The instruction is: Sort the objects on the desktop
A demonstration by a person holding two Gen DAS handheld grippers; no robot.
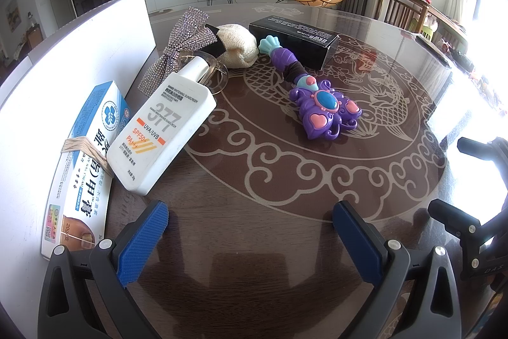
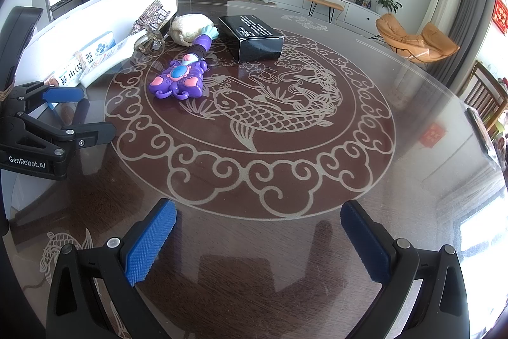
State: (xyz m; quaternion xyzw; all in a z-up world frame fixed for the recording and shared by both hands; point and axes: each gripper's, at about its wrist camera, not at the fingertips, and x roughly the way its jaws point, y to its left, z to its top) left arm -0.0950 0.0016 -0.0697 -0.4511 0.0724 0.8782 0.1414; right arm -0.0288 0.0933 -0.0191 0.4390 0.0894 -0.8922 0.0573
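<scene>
My left gripper [image 1: 250, 212] stands open low over the brown glass-topped table [image 1: 254, 180], nothing between its blue pads. Just ahead to its left, a white sunscreen bottle [image 1: 165, 132] leans on a blue-and-white cream box [image 1: 85, 167] with a rubber band around it. A purple toy wand [image 1: 320, 107] lies mid-table, with a black box [image 1: 295, 40], a cream knitted pouch [image 1: 238, 45] and a rhinestone bow [image 1: 181, 46] behind it. My right gripper [image 2: 258, 212] is open and empty, further back from the wand [image 2: 179, 80] and the black box [image 2: 254, 37].
A white tray [image 1: 79, 53] with a raised wall runs along the table's left side. A clear hair claw [image 2: 152, 42] lies by the bow. In the right wrist view my left gripper [image 2: 85, 113] sits at the left. Wooden chairs [image 2: 485, 97] stand beyond the right rim.
</scene>
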